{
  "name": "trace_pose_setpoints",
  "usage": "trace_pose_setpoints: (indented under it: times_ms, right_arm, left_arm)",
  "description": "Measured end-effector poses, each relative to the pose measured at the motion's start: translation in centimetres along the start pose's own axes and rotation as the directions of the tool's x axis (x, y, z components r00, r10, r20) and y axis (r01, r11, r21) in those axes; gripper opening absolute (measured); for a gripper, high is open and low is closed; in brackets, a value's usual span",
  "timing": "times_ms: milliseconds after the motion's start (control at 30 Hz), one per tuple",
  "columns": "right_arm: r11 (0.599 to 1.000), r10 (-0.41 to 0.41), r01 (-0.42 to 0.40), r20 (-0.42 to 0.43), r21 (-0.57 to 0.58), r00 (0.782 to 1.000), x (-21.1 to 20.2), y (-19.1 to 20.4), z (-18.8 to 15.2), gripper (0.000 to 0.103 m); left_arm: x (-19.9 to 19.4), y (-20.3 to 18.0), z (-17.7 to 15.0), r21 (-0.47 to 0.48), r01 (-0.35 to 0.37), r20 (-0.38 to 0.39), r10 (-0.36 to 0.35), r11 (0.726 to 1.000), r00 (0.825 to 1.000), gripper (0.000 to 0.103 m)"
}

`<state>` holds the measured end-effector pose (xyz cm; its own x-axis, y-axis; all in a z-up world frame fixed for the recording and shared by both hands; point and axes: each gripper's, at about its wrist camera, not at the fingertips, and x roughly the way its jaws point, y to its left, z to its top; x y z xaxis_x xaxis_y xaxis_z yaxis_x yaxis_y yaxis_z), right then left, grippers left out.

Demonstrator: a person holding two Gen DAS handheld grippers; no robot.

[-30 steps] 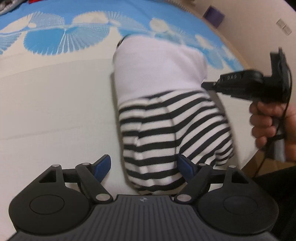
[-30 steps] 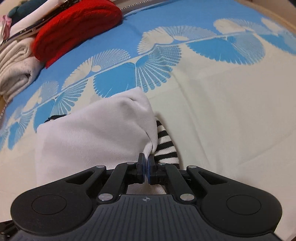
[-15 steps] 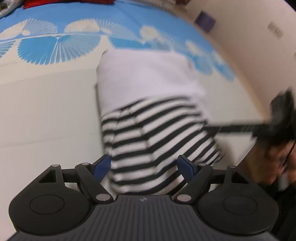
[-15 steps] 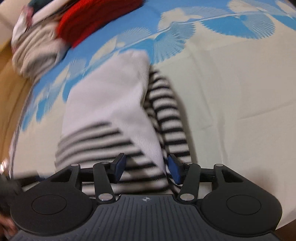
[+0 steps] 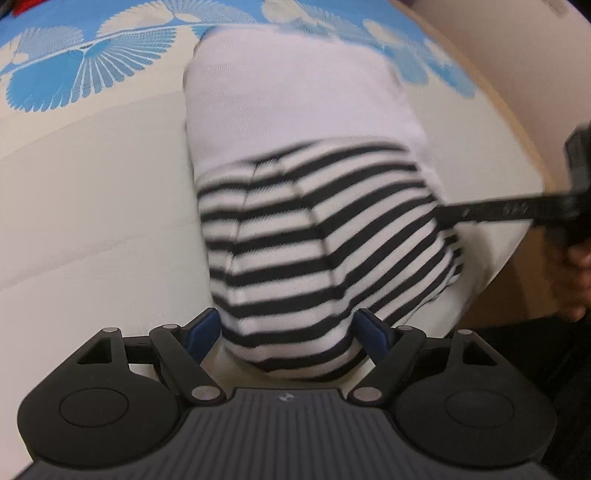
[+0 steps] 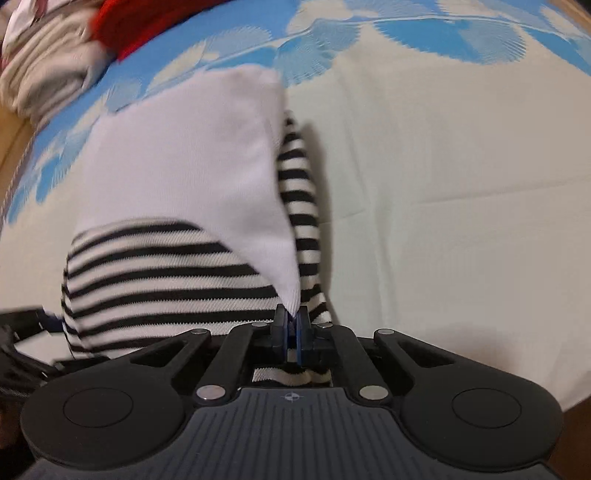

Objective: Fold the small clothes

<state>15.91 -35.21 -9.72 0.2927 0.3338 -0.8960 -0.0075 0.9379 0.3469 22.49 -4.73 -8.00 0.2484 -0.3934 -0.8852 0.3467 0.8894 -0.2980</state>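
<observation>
A small garment, white at the far part and black-and-white striped at the near part [image 5: 317, 229], lies folded on the bed. My left gripper [image 5: 286, 332] is open, its blue pads on either side of the striped near end. My right gripper [image 6: 291, 328] is shut on the white corner of the garment [image 6: 192, 155], over the striped sleeve [image 6: 299, 192]. In the left wrist view the right gripper [image 5: 517, 210] reaches the garment's right edge, blurred.
The bed cover [image 6: 461, 166] is cream with blue fan shapes at the far side. A red garment [image 6: 147, 22] and a stack of folded grey-white clothes [image 6: 48, 70] lie at the far left. The bed's edge and a wall [image 5: 517, 74] are on the right.
My right gripper opened half a second ago and has now shut on the white corner. My left gripper moved forward, so the striped end now sits between its open fingers.
</observation>
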Motion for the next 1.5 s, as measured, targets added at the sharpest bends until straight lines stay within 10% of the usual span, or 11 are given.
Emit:
trace_pose_setpoints:
  times_ms: [167, 333, 633, 833, 1000, 1167, 1267, 1500]
  right_arm:
    - [0.995, 0.078, -0.085, 0.114, 0.057, 0.99, -2.0, 0.0, 1.7, 0.049]
    - [0.979, 0.131, -0.161, 0.223, 0.124, 0.966, -2.1, 0.0, 3.7, 0.066]
    - [0.971, 0.051, -0.074, 0.105, 0.228, 0.993, 4.3, 0.4, 5.9, 0.063]
    - [0.963, 0.059, -0.091, 0.134, 0.253, 0.989, 4.7, 1.7, 6.0, 0.022]
    - [0.948, 0.133, -0.191, 0.23, 0.254, 0.964, 3.9, 3.8, 7.3, 0.017]
    - [0.935, 0.249, -0.32, 0.358, 0.154, 0.9, 3.4, 8.4, 9.6, 0.017]
    - [0.935, 0.272, -0.337, 0.393, 0.108, 0.879, 4.3, 11.1, 11.4, 0.016]
    - [0.977, 0.076, -0.126, 0.274, 0.172, 0.959, 8.9, 12.1, 13.2, 0.017]
  left_arm:
    - [-3.2, 5.6, 3.8, -0.205, 0.105, 0.124, -0.081, 0.973, 0.989, 0.084]
    - [-0.5, 10.6, 6.6, -0.403, 0.204, 0.164, -0.149, 0.892, 0.975, 0.084]
    - [6.3, 11.2, 6.6, -0.529, 0.335, 0.209, -0.263, 0.78, 0.942, 0.082]
    - [3.6, 9.1, 7.9, -0.397, 0.267, 0.246, -0.179, 0.878, 0.953, 0.038]
    - [-3.3, 10.6, 10.0, -0.26, 0.158, 0.392, -0.046, 0.953, 0.919, 0.04]
    - [-6.4, 16.7, 10.1, -0.343, 0.143, 0.453, 0.03, 0.929, 0.891, 0.058]
    - [-7.7, 17.8, 9.5, -0.364, -0.002, 0.445, 0.176, 0.931, 0.878, 0.063]
    - [-4.2, 15.5, 6.8, -0.181, -0.089, 0.233, 0.131, 0.979, 0.964, 0.064]
